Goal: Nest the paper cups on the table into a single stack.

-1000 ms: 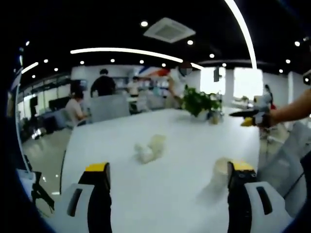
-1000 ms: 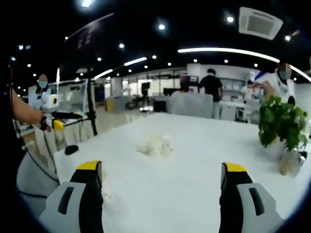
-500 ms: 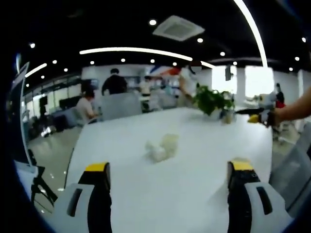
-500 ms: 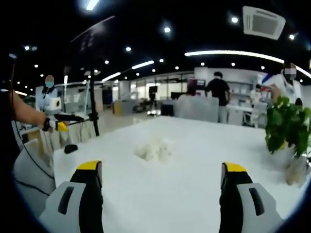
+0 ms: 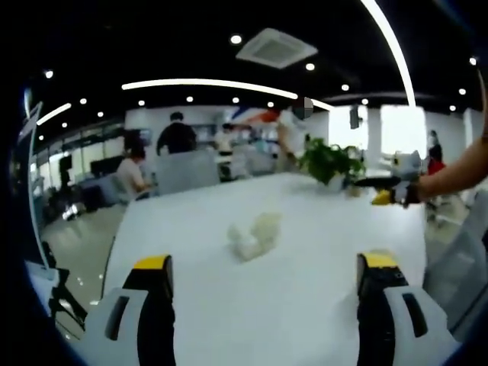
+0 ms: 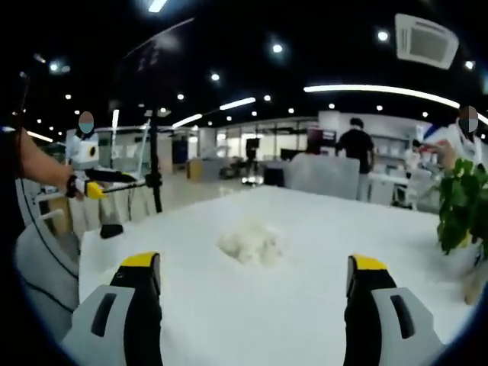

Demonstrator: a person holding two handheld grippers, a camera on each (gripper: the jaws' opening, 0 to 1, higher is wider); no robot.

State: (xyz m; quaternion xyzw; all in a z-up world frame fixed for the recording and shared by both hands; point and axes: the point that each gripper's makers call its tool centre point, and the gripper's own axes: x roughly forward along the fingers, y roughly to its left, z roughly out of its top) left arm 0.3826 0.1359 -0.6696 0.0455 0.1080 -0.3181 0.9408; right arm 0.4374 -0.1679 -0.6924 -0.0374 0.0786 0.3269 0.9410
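A small cluster of pale paper cups (image 5: 255, 235) lies on its side in the middle of the white table (image 5: 305, 305); the blur hides how many there are. My left gripper (image 5: 264, 261) is open above the near table edge, well short of the cups. The right gripper (image 5: 383, 196) comes in from the right, held out over the table's far side. In the right gripper view the same cups (image 6: 250, 244) lie ahead, and my right gripper (image 6: 253, 262) is open with nothing between its jaws. The left gripper (image 6: 95, 188) shows at the left there.
A potted plant (image 5: 329, 162) stands at the table's far end and shows again as the plant (image 6: 465, 206) on the right. A small dark object (image 6: 110, 229) lies near a table corner. People and office chairs (image 5: 183, 168) are beyond the table.
Both cameras have shifted a little, so the cups sit slightly differently in each view. A pale cup beside the left gripper's right jaw a second ago is now hidden behind it. Both grippers stay open.
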